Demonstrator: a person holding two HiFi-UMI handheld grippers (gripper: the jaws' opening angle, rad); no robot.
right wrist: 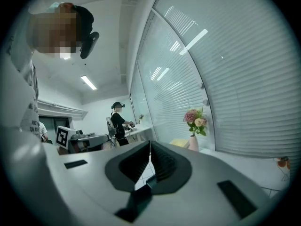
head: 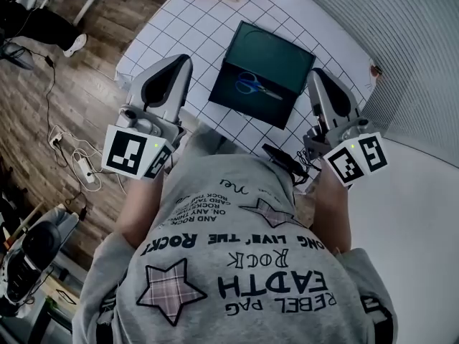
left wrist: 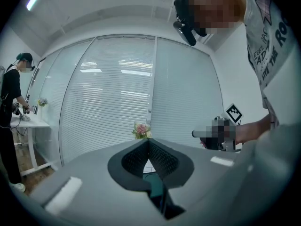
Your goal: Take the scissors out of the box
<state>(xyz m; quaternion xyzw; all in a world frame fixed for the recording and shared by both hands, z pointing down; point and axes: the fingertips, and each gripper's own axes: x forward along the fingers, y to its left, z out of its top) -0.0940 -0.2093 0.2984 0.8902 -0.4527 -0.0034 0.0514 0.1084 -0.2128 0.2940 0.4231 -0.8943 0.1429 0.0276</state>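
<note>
From the head view, the dark green box [head: 267, 57] lies open on the white gridded worktop [head: 188, 29], and the blue-handled scissors [head: 257, 86] lie flat inside it, untouched. The left claw [head: 181, 64] hangs just to the left of the box and the right claw [head: 316, 76] just to its right. Neither touches the box.

The left gripper view shows that claw's pads pressed together at the tips with nothing pinched. Only a sliver of the teal box shows through the narrow gap below the tips. The right gripper view shows the same thing: pads shut tip to tip, empty, with a bit of grid showing under them.

Only the head view shows the scissors. The gripper views point past the box to the window blinds [right wrist: 235, 69], a vase of flowers [right wrist: 194, 122] and a second person [right wrist: 118, 124] standing at a far table.
</note>
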